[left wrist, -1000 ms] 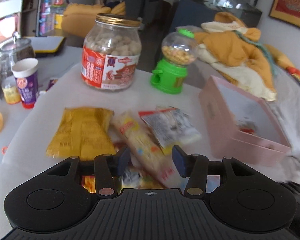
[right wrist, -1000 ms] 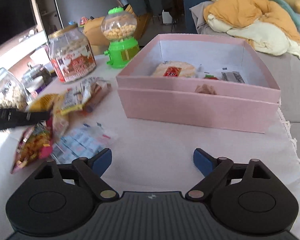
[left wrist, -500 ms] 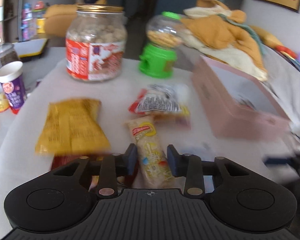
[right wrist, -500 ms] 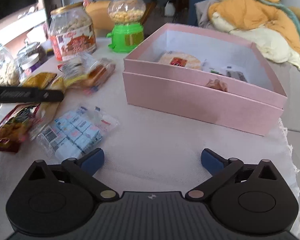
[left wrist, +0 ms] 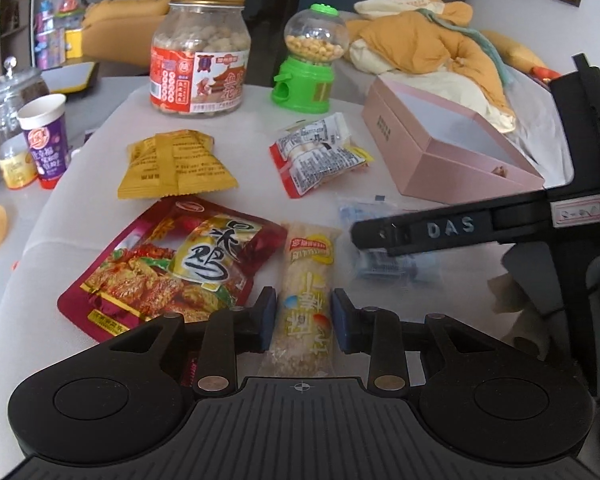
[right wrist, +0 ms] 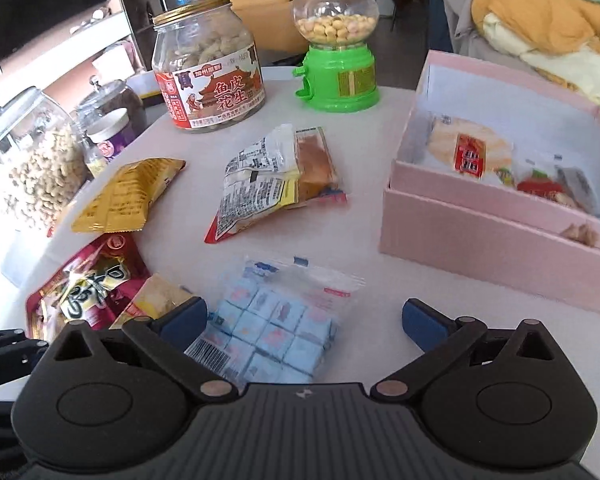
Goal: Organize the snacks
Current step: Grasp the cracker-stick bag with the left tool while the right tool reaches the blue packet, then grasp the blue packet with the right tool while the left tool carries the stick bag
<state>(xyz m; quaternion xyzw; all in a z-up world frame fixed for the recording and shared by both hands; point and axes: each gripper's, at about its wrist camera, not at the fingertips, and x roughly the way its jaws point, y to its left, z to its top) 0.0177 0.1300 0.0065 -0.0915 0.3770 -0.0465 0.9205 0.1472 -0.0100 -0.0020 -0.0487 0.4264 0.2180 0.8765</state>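
Observation:
My left gripper is shut on a long yellow snack bar lying on the white table. Beside it lie a dark red snack bag, a gold packet and a red-edged clear packet. The open pink box holds several snacks at the right. My right gripper is open over a clear bag of blue cubes, its left pad at the bag's left edge. The right gripper also shows in the left wrist view.
A peanut jar with a red label and a green candy dispenser stand at the back. Glass jars and a purple paper cup stand at the left. A yellow blanket lies behind the box.
My left gripper has closed on the yellow snack bar and drawn back. My right gripper has moved left and forward over the bag of blue cubes, staying open.

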